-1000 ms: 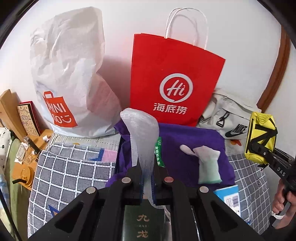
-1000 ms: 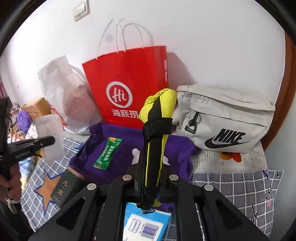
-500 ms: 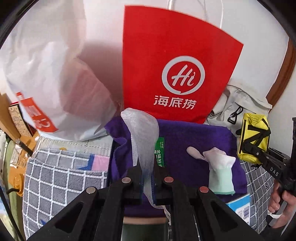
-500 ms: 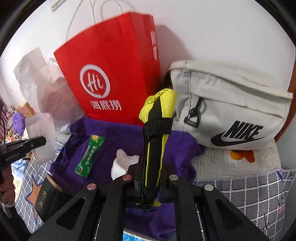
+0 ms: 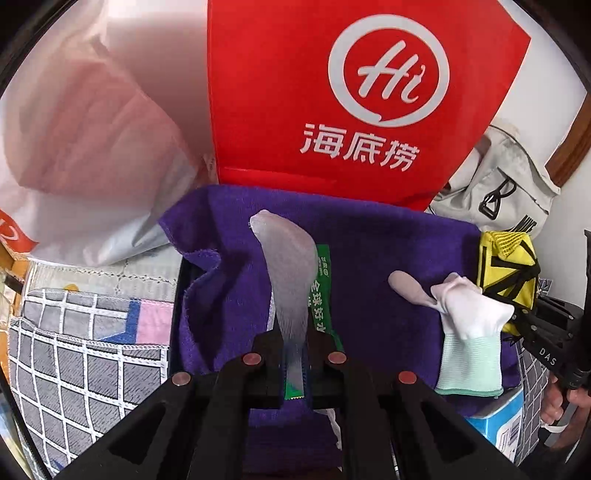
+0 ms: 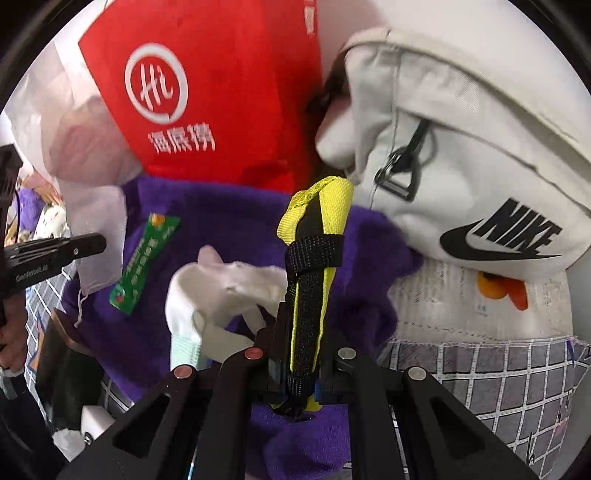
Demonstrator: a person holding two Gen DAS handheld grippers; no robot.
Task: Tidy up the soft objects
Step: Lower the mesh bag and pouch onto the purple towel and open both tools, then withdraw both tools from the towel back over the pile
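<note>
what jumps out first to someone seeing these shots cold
The big red paper bag with its white logo stands against the wall and dominates both views. In front of it a purple towel is spread out with a white glove lying on it. Each gripper is shut on something soft: the left gripper on a translucent foam sheet, the right gripper on a yellow and black pouch.

Both views are bright and evenly lit by soft daylight, with only faint shadows, such as the one the red paper bag [image 5: 332, 96] casts on the white wall [image 6: 461, 33]. Strong fisheye bending curves the edges, and black corners ring each picture. The left wrist view is sharp; the right wrist view shows slight motion blur on the bag's lettering.
</note>
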